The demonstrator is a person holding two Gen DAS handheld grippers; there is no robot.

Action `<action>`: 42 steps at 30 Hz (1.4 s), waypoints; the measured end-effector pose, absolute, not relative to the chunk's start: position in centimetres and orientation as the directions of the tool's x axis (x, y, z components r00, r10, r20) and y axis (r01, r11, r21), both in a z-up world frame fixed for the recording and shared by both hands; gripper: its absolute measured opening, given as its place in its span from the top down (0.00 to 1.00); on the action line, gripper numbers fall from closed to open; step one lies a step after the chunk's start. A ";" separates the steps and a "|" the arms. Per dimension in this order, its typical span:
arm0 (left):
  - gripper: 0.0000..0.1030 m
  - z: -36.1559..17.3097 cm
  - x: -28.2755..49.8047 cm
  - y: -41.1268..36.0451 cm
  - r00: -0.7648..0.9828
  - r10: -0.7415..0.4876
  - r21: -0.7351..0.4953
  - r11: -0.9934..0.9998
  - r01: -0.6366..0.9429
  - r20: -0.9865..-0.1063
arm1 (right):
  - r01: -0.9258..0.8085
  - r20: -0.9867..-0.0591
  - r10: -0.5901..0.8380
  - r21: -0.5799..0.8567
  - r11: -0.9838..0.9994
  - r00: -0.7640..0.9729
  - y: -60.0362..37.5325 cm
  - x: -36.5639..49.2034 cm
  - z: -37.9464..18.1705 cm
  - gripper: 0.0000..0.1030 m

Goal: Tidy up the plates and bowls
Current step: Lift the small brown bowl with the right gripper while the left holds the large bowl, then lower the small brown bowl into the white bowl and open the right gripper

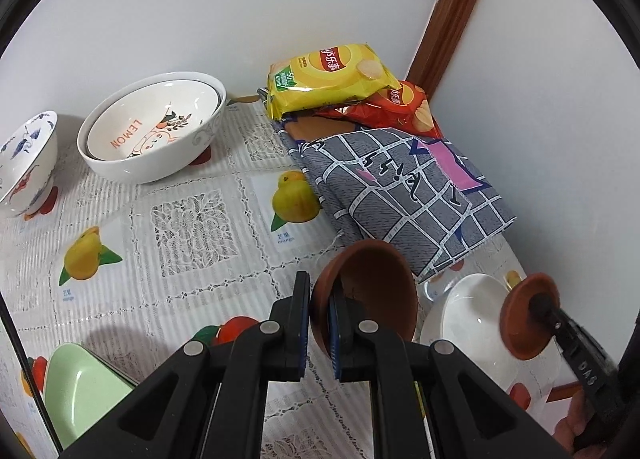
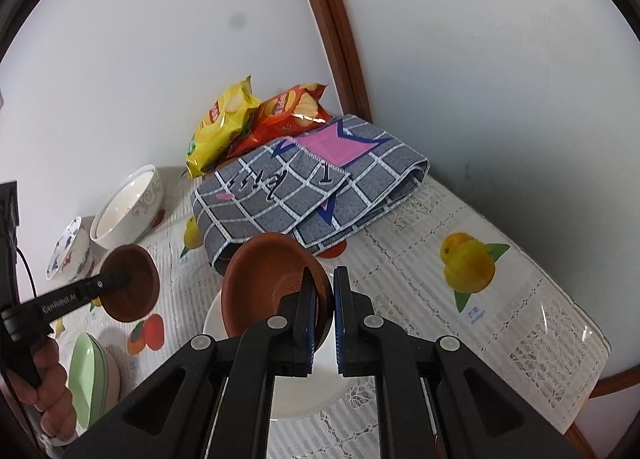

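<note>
With each tool pinching a brown dish by its rim, I am carrying the right tool [image 2: 324, 313] and its dish [image 2: 268, 283] over the white plate [image 2: 296, 399], keeping it level, while the left tool [image 1: 319, 329] is holding its dish [image 1: 372, 291] beside it above the desk [image 1: 192, 227].

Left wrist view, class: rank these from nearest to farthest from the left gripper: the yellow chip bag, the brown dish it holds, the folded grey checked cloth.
1. Brown dish, clamped by its rim in the left gripper.
2. Folded grey checked cloth, just beyond the dish, towards the right.
3. Yellow chip bag, at the back against the wall.
</note>
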State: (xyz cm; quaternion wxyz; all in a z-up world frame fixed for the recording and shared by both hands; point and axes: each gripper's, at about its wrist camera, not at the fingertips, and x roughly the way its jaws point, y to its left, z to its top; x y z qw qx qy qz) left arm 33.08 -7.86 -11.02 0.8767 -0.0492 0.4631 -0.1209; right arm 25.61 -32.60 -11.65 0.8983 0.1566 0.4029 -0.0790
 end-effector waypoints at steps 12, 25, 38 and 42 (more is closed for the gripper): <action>0.91 -10.3 32.3 -8.4 0.546 -0.277 -0.205 0.960 0.191 -0.791 | 0.264 -0.803 -0.085 0.093 0.960 0.590 -30.4 26.2 -13.3 0.92; 0.91 -10.1 32.5 -8.2 0.544 -0.283 -0.212 0.958 0.191 -0.790 | 0.260 -0.851 -0.115 0.025 0.965 0.512 -29.0 27.2 -15.2 0.92; 0.91 -10.0 32.1 -8.6 0.540 -0.293 -0.214 0.955 0.205 -0.789 | 0.262 -0.877 -0.100 0.031 0.965 0.471 -28.9 28.1 -16.5 0.92; 0.91 -9.9 32.2 -8.6 0.539 -0.294 -0.215 0.955 0.205 -0.789 | 0.262 -0.881 -0.097 0.031 0.965 0.463 -28.8 28.2 -16.7 0.92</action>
